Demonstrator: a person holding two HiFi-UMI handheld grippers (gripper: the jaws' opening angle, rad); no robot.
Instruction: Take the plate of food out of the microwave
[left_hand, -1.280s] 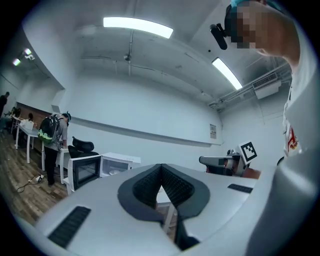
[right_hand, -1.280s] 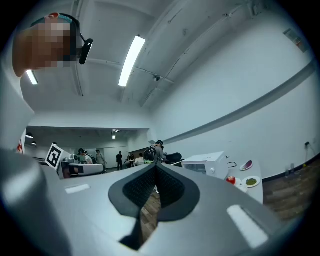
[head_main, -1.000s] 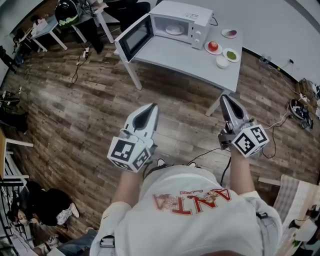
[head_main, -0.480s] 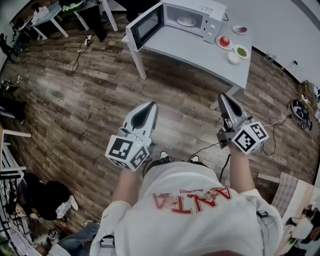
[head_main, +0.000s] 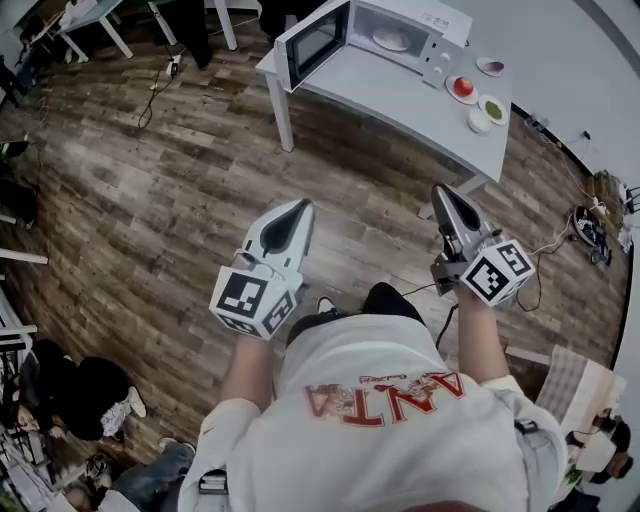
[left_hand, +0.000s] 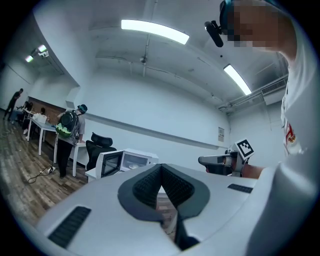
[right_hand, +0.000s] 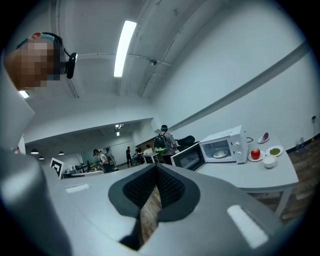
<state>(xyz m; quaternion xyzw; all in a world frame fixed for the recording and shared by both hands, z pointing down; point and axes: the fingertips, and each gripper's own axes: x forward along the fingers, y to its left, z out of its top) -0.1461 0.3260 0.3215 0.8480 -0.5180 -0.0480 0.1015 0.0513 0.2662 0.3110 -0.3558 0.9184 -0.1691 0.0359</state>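
The bench (head_main: 385, 92) carries one open microwave (head_main: 425, 22) holding one plate (head_main: 391, 40), with four dishes (head_main: 462, 88) beside it. My left tool (head_main: 298, 208) and right tool (head_main: 441, 192) are closed, empty.

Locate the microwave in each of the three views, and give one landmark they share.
Head view: the microwave sits at the top edge, right of centre, on the grey table.
Left gripper view: left of centre, below mid-height.
Right gripper view: right of centre, at mid-height.
Shared landmark: its open door, on the microwave's left in all three.

One microwave (head_main: 425, 20), five dishes (head_main: 392, 40) (head_main: 490, 66) (head_main: 462, 88) (head_main: 492, 108) (head_main: 479, 121), two grippers (head_main: 299, 205) (head_main: 439, 189)
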